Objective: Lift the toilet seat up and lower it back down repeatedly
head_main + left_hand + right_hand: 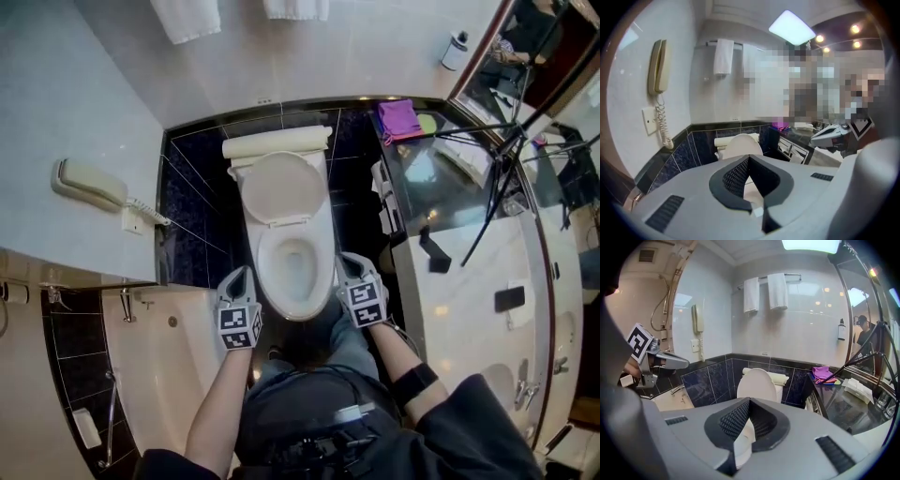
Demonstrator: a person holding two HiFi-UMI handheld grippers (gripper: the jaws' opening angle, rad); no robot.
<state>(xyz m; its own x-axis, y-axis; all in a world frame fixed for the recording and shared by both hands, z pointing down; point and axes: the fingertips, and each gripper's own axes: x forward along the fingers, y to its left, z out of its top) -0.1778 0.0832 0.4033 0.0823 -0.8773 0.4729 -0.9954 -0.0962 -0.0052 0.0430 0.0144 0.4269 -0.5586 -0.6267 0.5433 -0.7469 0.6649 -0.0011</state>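
The white toilet (323,281) stands against the dark tiled wall. Its lid (281,187) is raised and leans back on the tank, and the bowl below it lies uncovered. Whether the seat ring is up with the lid or down on the rim I cannot tell. My left gripper (239,275) hangs in the air at the bowl's front left, shut and empty. My right gripper (352,260) hangs at the front right, also shut with nothing in it. Neither touches the toilet. The upright lid (757,383) shows beyond the right gripper's (749,399) closed jaws, and past the left gripper's (749,158) too.
A rolled towel (277,142) lies on the tank. A wall phone (89,183) hangs at the left above the bathtub (159,375). On the right is the vanity counter (469,281) with a purple cloth (398,117), and a black tripod (506,159) stands over it.
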